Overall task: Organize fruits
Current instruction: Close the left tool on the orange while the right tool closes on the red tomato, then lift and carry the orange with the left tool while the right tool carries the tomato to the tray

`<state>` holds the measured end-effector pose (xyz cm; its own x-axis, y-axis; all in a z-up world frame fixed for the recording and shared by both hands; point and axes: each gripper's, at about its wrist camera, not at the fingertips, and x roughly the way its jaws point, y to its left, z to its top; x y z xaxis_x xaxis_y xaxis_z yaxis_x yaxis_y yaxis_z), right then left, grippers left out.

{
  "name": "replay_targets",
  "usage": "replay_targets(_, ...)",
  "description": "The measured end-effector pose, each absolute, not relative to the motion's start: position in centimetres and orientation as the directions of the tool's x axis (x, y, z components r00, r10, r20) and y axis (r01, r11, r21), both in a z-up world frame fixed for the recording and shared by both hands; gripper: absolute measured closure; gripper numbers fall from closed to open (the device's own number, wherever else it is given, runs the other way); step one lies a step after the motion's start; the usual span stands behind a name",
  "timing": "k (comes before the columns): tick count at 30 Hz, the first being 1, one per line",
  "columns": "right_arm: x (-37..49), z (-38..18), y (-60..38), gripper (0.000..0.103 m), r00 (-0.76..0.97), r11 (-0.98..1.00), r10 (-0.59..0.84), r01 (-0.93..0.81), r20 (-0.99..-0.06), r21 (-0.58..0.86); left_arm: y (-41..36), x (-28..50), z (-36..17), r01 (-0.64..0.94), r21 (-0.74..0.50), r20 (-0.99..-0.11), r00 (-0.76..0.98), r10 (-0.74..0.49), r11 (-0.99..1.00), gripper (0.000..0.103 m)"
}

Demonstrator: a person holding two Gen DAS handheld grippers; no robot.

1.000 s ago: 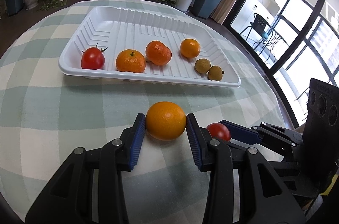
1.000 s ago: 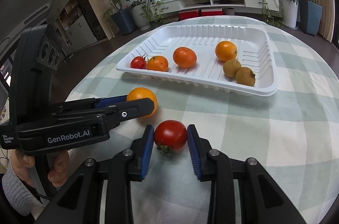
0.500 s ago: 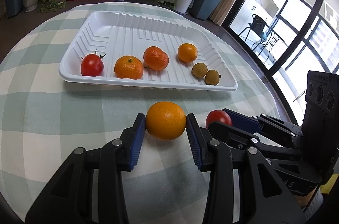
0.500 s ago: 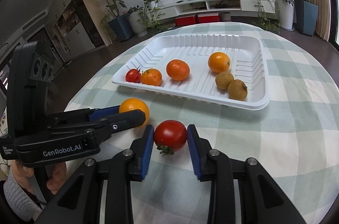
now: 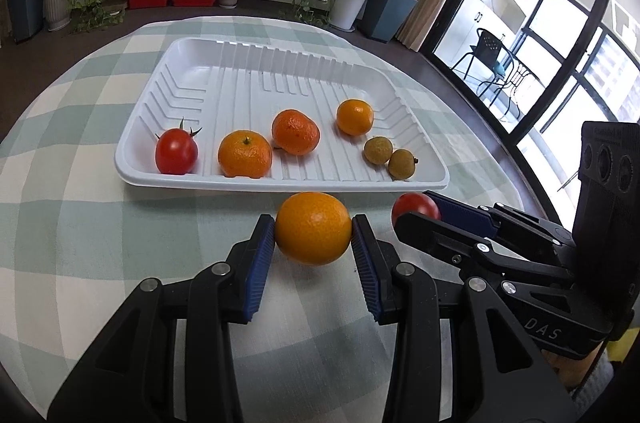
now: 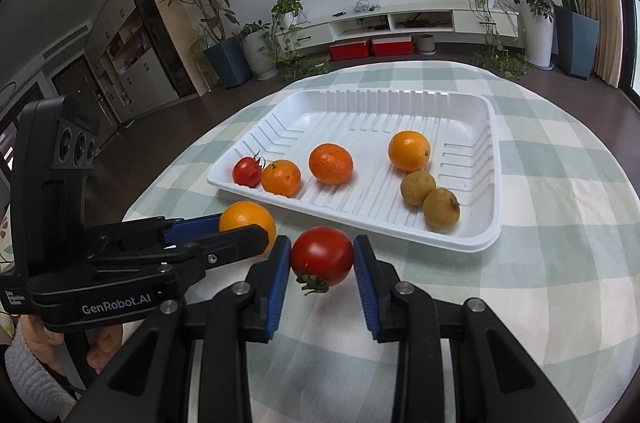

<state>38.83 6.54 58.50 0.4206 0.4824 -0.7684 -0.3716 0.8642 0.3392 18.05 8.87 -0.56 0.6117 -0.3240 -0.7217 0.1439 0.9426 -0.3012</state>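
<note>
Fruits tray (image 5: 280,185) sits on checked tablecloth (image 5: 80,243) (plants (image 6: 208,11) behind).

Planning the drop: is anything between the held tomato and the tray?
Only the tray's raised near rim lies between. The tomato, gripped by the right gripper, must clear it; the two brown fruits sit just beyond.
</note>
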Motion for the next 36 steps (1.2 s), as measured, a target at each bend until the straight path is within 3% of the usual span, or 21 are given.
replay_targets(36, 43.3, 57.7, 7.4, 0.068, 0.43, 0.875, 0.456, -0.376, -0.779, 0.304, 9.8, 22.6, 0.7, 0.131, -0.278, -0.719, 0.629, -0.296, 0.952, 0.066)
